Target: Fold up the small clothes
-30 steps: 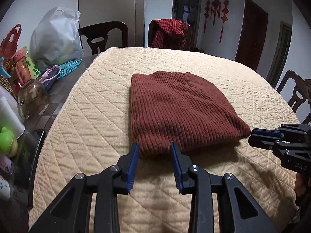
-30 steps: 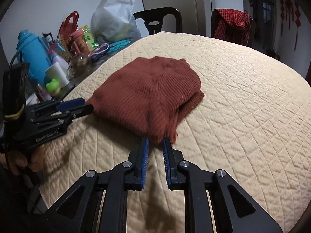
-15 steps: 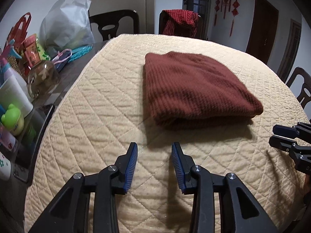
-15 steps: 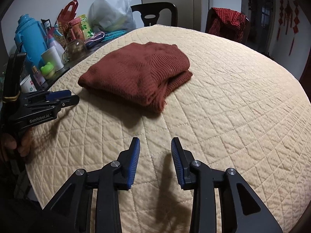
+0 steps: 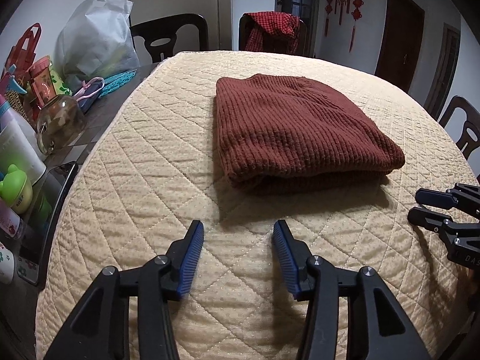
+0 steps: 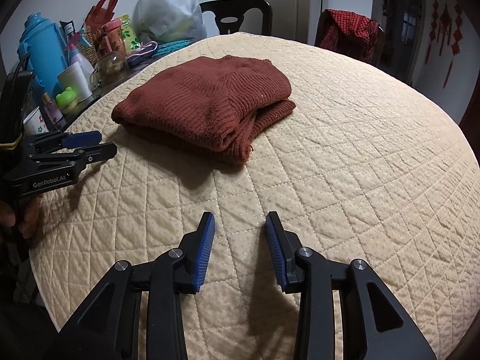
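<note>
Left gripper (image 5: 238, 232) at 6 o'clock: jaws apart, just been opening, nothing between. Folded rust sweater (image 5: 294, 132) lies at 12 o'clock on quilted table cover (image 5: 150, 180). Right gripper (image 6: 240, 225): jaws apart, empty, sweater clear at 11 o'clock.

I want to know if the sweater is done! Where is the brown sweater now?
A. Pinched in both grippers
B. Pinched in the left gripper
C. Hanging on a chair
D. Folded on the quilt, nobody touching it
D: the sweater lies folded on the quilt, and the left gripper and right gripper are open, apart from it.
</note>
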Action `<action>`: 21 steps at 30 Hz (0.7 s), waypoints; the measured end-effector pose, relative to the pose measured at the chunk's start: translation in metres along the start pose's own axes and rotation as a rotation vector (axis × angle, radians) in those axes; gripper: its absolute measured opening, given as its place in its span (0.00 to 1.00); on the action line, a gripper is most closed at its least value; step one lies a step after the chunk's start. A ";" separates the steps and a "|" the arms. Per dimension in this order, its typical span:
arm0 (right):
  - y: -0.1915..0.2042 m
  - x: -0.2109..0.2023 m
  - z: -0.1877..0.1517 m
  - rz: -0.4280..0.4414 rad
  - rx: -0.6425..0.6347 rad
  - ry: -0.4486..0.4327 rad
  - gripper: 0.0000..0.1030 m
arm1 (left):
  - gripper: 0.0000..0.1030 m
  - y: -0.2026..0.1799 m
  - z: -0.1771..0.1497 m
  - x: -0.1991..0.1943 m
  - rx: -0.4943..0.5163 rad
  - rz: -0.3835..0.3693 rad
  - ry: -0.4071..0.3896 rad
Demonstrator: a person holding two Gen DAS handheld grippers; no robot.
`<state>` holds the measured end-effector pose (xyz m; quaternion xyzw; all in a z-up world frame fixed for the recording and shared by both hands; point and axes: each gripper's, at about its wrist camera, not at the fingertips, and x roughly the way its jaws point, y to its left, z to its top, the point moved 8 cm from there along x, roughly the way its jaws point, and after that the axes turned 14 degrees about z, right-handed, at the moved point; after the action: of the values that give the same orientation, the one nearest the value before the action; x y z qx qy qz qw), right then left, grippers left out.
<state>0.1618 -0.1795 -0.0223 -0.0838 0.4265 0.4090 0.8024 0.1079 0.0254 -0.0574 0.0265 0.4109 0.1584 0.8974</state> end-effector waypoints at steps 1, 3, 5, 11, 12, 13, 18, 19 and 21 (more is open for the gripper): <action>0.000 0.000 0.000 0.000 0.000 0.000 0.35 | 0.50 0.000 0.000 0.000 -0.001 -0.002 0.000; 0.000 0.000 0.000 0.000 0.000 0.000 0.35 | 0.50 0.000 0.000 0.000 -0.003 -0.003 0.001; 0.000 0.000 0.000 -0.001 0.000 0.000 0.35 | 0.51 0.001 0.000 0.000 0.001 0.000 0.000; 0.000 0.000 0.000 0.000 0.000 0.000 0.36 | 0.52 0.001 0.000 0.000 0.003 0.005 0.001; 0.000 0.000 0.000 0.000 0.000 0.000 0.36 | 0.53 0.001 0.000 0.001 0.003 0.006 0.001; 0.000 0.000 0.000 0.000 0.000 0.000 0.36 | 0.53 0.001 0.000 0.001 0.003 0.006 0.001; 0.000 0.000 0.000 0.000 0.001 0.000 0.36 | 0.54 0.001 0.000 0.001 0.004 0.009 0.001; 0.000 0.000 0.000 0.001 0.001 0.000 0.36 | 0.54 0.001 0.000 0.001 0.004 0.009 0.001; 0.000 0.000 0.000 0.000 0.000 0.000 0.36 | 0.54 0.001 0.000 0.001 0.004 0.009 0.001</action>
<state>0.1617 -0.1795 -0.0227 -0.0837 0.4264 0.4089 0.8025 0.1080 0.0264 -0.0580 0.0302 0.4116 0.1617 0.8964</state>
